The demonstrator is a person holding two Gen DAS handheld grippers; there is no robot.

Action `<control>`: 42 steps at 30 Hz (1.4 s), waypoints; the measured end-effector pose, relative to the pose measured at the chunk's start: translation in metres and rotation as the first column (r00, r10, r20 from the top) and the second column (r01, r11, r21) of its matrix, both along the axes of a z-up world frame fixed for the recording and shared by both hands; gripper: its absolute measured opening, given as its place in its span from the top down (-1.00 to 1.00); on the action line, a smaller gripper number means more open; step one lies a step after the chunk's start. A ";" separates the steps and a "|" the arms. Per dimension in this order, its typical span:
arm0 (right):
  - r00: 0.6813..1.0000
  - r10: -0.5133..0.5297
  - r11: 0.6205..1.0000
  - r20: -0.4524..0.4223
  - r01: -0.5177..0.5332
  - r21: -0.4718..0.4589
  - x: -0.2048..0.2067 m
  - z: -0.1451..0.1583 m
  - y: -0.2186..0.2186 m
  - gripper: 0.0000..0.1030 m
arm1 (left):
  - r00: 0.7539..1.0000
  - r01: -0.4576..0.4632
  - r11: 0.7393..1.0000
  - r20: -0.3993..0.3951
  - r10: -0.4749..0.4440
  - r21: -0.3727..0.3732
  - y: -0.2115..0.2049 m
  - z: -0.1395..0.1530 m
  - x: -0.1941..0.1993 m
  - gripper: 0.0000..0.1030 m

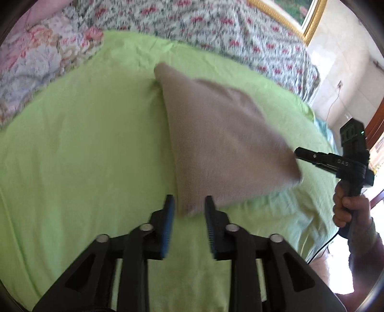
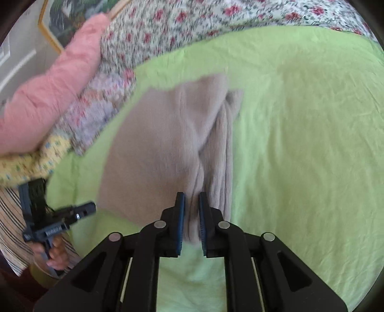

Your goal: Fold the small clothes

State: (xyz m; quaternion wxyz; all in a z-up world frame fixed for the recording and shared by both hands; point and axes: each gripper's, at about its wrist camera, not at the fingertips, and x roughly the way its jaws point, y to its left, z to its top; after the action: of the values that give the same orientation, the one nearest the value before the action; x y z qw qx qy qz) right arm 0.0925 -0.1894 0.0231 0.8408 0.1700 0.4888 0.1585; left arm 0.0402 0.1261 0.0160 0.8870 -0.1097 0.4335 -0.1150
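Observation:
A small beige knit garment [image 1: 220,134] lies on a lime green sheet [image 1: 84,144], partly lifted and blurred. My left gripper [image 1: 189,204] is open, its blue pads on either side of the garment's near corner without clamping it. My right gripper [image 2: 192,204] is shut on a bunched ribbed edge of the garment [image 2: 168,144] and holds it up. The right gripper also shows in the left wrist view [image 1: 297,153], at the garment's right corner. The left gripper shows in the right wrist view [image 2: 92,206], at the garment's lower left.
A floral bedspread [image 1: 192,26] covers the bed beyond the sheet. A pink fuzzy pillow [image 2: 55,88] and a yellow patterned cloth [image 2: 31,160] lie to the left. A gold-framed picture [image 1: 300,19] hangs on the wall. The bed edge is at the right.

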 end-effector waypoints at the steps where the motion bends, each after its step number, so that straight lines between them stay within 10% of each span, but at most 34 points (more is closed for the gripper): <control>1: 1.000 -0.013 1.000 0.007 0.013 0.020 0.007 0.003 -0.003 0.73 | 1.000 -0.006 1.000 0.017 0.007 -0.006 0.001 0.008 0.008 0.36; 17: 0.992 -0.063 0.993 -0.111 0.074 0.096 0.124 -0.040 -0.009 0.70 | 0.999 0.008 1.000 0.037 -0.009 0.023 -0.031 0.015 0.108 0.33; 25: 0.992 -0.108 0.991 -0.064 0.112 0.069 0.129 -0.032 -0.024 0.99 | 0.999 -0.002 0.999 0.042 0.000 0.044 -0.031 0.014 0.112 0.31; 31: 0.994 -0.080 0.992 -0.074 0.087 0.093 0.128 -0.033 -0.025 0.78 | 0.999 -0.038 0.998 0.027 0.037 0.045 -0.024 0.011 0.112 0.29; 35: 0.994 -0.104 0.988 -0.017 0.105 0.116 0.120 -0.024 -0.031 -0.05 | 0.999 -0.038 0.999 0.027 0.037 0.035 -0.021 0.011 0.109 0.26; 40: 0.995 -0.081 0.995 -0.054 0.084 0.061 0.132 -0.035 -0.026 -0.02 | 0.999 -0.051 0.998 0.013 0.051 0.030 -0.022 0.007 0.113 0.24; 42: 0.995 -0.074 0.996 -0.069 0.077 0.048 0.137 -0.041 -0.024 0.32 | 0.998 -0.054 0.998 0.014 0.054 0.031 -0.023 0.006 0.113 0.20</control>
State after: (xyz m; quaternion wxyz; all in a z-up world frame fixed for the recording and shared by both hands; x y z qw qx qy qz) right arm 0.2290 -0.2139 -0.0180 0.8249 0.2147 0.5058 0.1331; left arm 0.1537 0.1031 0.0221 0.8942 -0.1068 0.4264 -0.0850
